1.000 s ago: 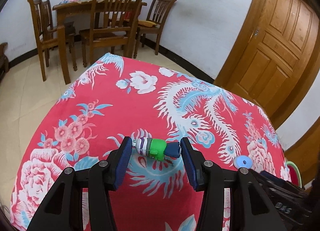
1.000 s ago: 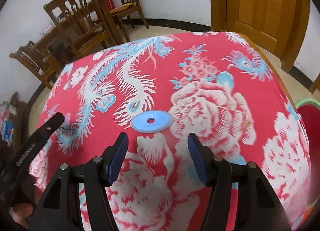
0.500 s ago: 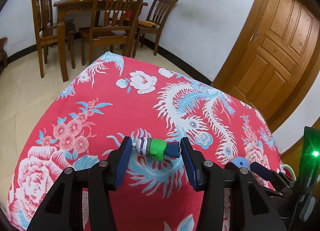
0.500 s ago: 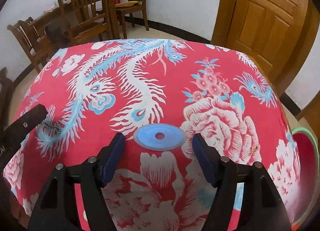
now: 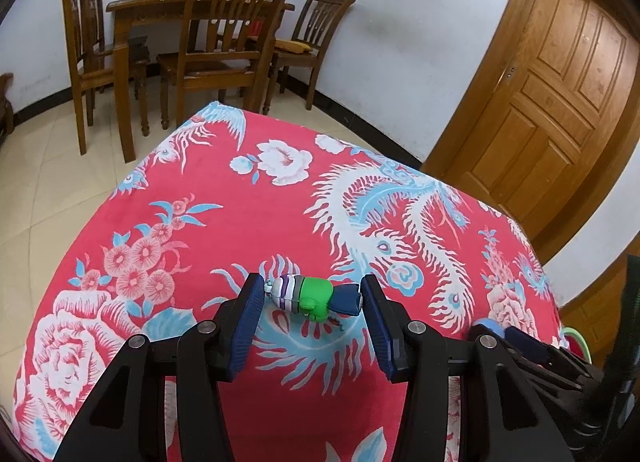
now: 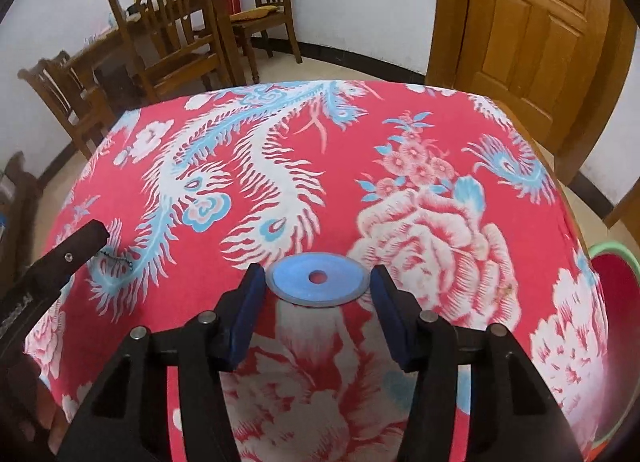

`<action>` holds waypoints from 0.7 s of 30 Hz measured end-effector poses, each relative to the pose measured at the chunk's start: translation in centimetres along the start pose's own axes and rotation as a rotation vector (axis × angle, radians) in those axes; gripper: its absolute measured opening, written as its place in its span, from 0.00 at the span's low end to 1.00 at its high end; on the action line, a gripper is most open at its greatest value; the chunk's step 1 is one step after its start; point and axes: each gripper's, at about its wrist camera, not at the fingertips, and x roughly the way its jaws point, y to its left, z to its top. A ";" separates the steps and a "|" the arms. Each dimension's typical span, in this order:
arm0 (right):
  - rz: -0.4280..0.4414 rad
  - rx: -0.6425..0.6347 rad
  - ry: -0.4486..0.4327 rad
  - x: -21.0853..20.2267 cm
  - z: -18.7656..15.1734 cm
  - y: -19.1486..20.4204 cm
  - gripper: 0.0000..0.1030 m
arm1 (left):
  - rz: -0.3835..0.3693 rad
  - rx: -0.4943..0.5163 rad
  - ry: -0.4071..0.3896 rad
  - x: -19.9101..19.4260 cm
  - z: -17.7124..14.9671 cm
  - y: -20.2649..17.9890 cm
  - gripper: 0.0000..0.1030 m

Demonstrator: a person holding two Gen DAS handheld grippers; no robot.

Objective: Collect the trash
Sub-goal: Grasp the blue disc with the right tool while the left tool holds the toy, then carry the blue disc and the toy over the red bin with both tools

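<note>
In the left wrist view my left gripper (image 5: 313, 298) is shut on a small toy figure (image 5: 314, 295) with white-purple, green and dark blue parts, held just above the red flowered tablecloth (image 5: 240, 222). In the right wrist view my right gripper (image 6: 318, 286) is open, with a flat blue disc with a centre hole (image 6: 318, 278) lying on the cloth between its fingertips. The pads stand at the disc's rim on both sides; touching cannot be told. The left gripper's finger (image 6: 60, 262) shows at the left edge.
A red bin with a green rim (image 6: 616, 294) stands beside the table's right edge. Wooden chairs (image 5: 236, 42) and a wooden table (image 5: 132, 14) stand beyond the far edge. A wooden door (image 5: 560, 102) is at the back right.
My right gripper has moved forward over the cloth, so the blue disc now lies between its fingertips. The left gripper still holds the toy, almost unmoved.
</note>
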 end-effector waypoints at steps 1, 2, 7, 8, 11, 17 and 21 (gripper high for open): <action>0.002 0.006 -0.003 -0.3 -0.1 -0.3 0.55 | -0.001 0.004 -0.003 0.0 0.0 -0.1 0.49; 0.008 0.021 -0.010 -0.8 -0.2 -0.9 0.55 | 0.000 0.006 -0.004 -0.1 0.0 -0.2 0.49; 0.019 0.062 -0.043 -3.2 -0.6 -3.0 0.55 | -0.004 0.025 -0.007 -0.4 -0.1 -0.9 0.49; 0.022 0.075 -0.051 -3.8 -0.8 -3.6 0.55 | -0.005 0.032 -0.009 -0.6 -0.1 -1.2 0.49; 0.023 0.104 -0.065 -5.1 -1.3 -5.0 0.55 | -0.016 0.051 -0.011 -1.1 -0.1 -1.9 0.49; 0.030 0.169 -0.094 -7.5 -2.3 -7.8 0.55 | -0.041 0.089 -0.016 -2.2 -0.2 -3.8 0.49; 0.036 0.212 -0.110 -9.1 -3.2 -9.8 0.55 | -0.071 0.110 -0.013 -2.9 -0.4 -5.6 0.49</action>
